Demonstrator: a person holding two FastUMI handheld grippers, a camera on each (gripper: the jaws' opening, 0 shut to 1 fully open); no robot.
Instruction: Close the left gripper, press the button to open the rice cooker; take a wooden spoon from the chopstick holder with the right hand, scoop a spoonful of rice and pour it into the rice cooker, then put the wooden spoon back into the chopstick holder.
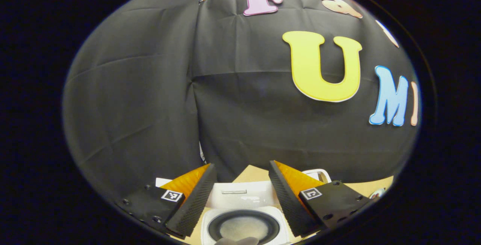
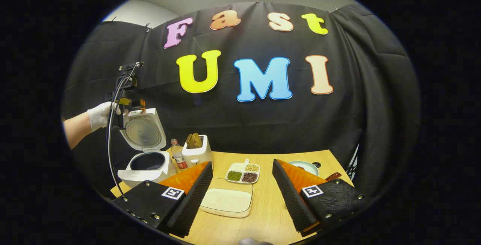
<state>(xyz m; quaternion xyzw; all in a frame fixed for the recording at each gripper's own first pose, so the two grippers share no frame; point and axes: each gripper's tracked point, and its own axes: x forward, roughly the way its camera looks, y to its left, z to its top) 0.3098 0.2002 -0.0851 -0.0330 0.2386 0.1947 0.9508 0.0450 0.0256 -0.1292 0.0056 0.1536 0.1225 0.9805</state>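
The cooker [image 2: 144, 155] stands open, its lid [image 2: 142, 129] tipped up and back, the dark pot bare. In the right gripper view it sits beyond the tip of the left-hand finger, at the table's [image 2: 270, 203] far corner. In the left gripper view the cooker [image 1: 243, 220] lies straight below, between the 2 fingers, pot mouth facing up.

The left gripper [image 1: 242, 200] has its fingers spread wide, nothing between them. In the right gripper view it [image 2: 126, 98] hangs above the raised lid, held by a gloved hand [image 2: 99, 115]; from there I cannot tell how its fingers stand.

The right gripper [image 2: 242, 196] is also spread wide and holds nothing. Between its fingers lies a tray of rice [image 2: 227, 201]. Past that is a dish [image 2: 243, 173] with 4 compartments of grains. The holder [image 2: 196, 150], spoons [image 2: 193, 139] standing in it, is just beyond the left-hand fingertip, with a bottle [image 2: 177, 155] between it and the cooker. A plate [image 2: 303, 167] lies behind the right-hand finger.
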